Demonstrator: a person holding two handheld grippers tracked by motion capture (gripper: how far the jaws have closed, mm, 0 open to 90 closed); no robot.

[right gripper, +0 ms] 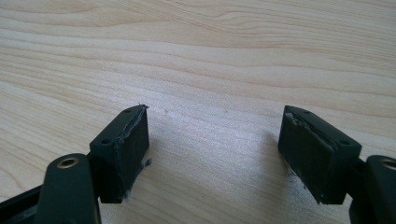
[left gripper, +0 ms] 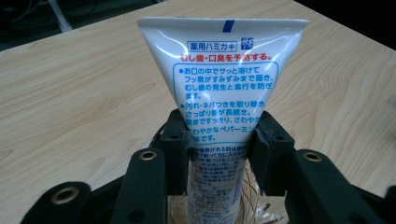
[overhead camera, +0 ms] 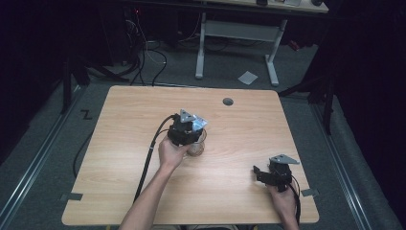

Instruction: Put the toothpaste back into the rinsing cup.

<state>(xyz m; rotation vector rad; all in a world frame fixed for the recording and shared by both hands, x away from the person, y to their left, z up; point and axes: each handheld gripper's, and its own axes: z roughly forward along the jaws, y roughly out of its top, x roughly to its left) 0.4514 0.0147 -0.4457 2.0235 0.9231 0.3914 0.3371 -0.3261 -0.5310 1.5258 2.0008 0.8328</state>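
From the high view we look down on the wooden table (overhead camera: 119, 143), and the left hand (overhead camera: 171, 152) sits near its middle, forearm running in from the near edge, angled up and to the right. It holds the left gripper (overhead camera: 187, 130) pointing down over a clear glass (overhead camera: 197, 147) that stands just beside the hand, on its right. Something white and shiny, the toothpaste tube (overhead camera: 199, 124), pokes out at the gripper's top. Well to the right of the glass, close to the near right corner, the right hand (overhead camera: 283, 200) rests low on the table with the right gripper (overhead camera: 261, 173) pointing left, towards the glass.

Over to the left gripper view: we see the toothpaste tube (left gripper: 219, 88) standing upright, flat crimped end up, blue and red Japanese print facing us. The black jaws are pressed on it from both sides, pinching the tube at about mid-height. Below the jaws the tube's lower end goes down inside the glass (left gripper: 254, 196), whose rim curves around it; we cannot tell whether the tube touches the bottom.

Now the right gripper view: the right gripper (right gripper: 215, 140) has its jaws wide apart, bare wood grain between them, nothing held. The pads (right gripper: 133, 140) look scuffed along their edges and sit low over the table.
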